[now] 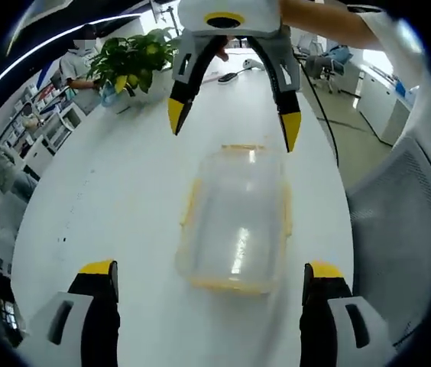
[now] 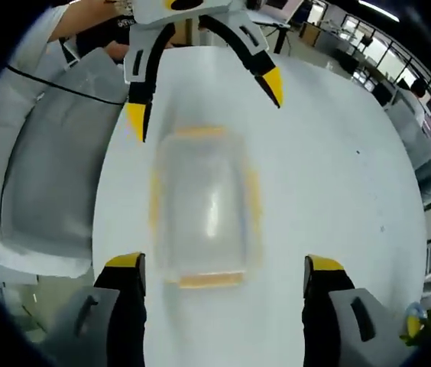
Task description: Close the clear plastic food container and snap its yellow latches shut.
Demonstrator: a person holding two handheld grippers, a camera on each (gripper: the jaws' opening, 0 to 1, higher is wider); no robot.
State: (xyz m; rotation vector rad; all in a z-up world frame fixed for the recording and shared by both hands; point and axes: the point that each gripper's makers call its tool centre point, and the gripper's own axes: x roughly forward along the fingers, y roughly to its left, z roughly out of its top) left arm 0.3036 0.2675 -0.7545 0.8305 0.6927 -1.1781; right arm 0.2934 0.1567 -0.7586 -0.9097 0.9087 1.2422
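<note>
The container (image 1: 234, 229) is clear, glossy plastic with a bright glare streak on its smooth lid and yellow plastic latches (image 1: 286, 218). The worktop (image 1: 124, 191) looks smooth, white and faintly shiny. The chair (image 1: 399, 229) back is grey mesh cloth.

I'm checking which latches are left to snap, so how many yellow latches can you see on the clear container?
4, one per side of the container: the far end, the near end, the left side and the right side. Motion blur hides whether any is snapped.
</note>
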